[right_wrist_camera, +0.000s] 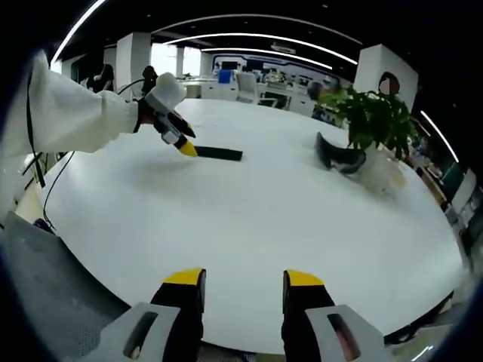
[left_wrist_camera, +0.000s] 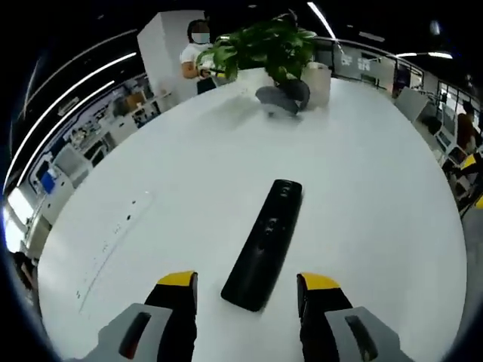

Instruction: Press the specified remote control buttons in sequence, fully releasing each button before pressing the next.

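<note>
Remote control [left_wrist_camera: 266,243], frame centre: left gripper [left_wrist_camera: 246,284] open astride its near end; right gripper [right_wrist_camera: 234,281] open, idle. Risk: jaw contact may nudge it sideways.

Black remote control [left_wrist_camera: 266,243] lying flat on white tabletop [left_wrist_camera: 362,196], long axis running away from left tongs [left_wrist_camera: 248,285], near end between the two yellow-tipped jaws, standing apart, not touching it. Beyond remote's far end: leafy potted plant [left_wrist_camera: 264,44], dark headset-like object [left_wrist_camera: 283,98], a person [left_wrist_camera: 198,59] behind the plant.
</note>
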Tool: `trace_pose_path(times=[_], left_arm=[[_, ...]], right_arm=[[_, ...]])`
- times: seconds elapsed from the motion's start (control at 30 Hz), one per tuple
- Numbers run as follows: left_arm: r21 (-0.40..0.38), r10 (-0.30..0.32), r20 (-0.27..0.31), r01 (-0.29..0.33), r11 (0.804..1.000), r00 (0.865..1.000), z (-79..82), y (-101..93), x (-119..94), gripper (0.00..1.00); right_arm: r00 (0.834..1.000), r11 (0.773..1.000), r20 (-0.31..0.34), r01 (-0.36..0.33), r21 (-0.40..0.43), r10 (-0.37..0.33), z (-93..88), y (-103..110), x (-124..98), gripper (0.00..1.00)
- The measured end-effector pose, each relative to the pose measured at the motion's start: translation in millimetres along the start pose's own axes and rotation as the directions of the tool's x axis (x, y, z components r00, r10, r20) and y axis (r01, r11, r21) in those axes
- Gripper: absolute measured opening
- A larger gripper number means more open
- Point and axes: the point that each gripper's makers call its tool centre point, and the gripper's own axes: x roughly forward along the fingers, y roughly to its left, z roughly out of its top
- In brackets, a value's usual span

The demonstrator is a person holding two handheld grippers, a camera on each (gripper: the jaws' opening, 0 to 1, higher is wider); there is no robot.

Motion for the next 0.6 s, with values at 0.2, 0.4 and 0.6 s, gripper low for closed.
trace_pose_path(times=[0.2,0.4,0.6], left_arm=[[-0.017,-0.033,-0.006,0.033,0.999,0.999,-0.9,-1.7,5.6,0.50],[-0.041,-0.102,-0.029,0.101,0.994,0.994,-7.8,-6.3,8.6,0.44],[-0.051,-0.132,-0.017,0.131,0.990,0.991,-4.7,-11.4,4.5,0.38]], right_arm=[[1.000,1.000,-0.009,-0.004,0.018,0.004,-1.2,-1.1,0.6,0.36],[1.000,1.000,-0.012,-0.010,0.010,0.010,-1.6,0.8,0.4,0.35],[1.000,1.000,-0.016,-0.006,0.016,0.006,-2.1,0.1,0.2,0.33]])
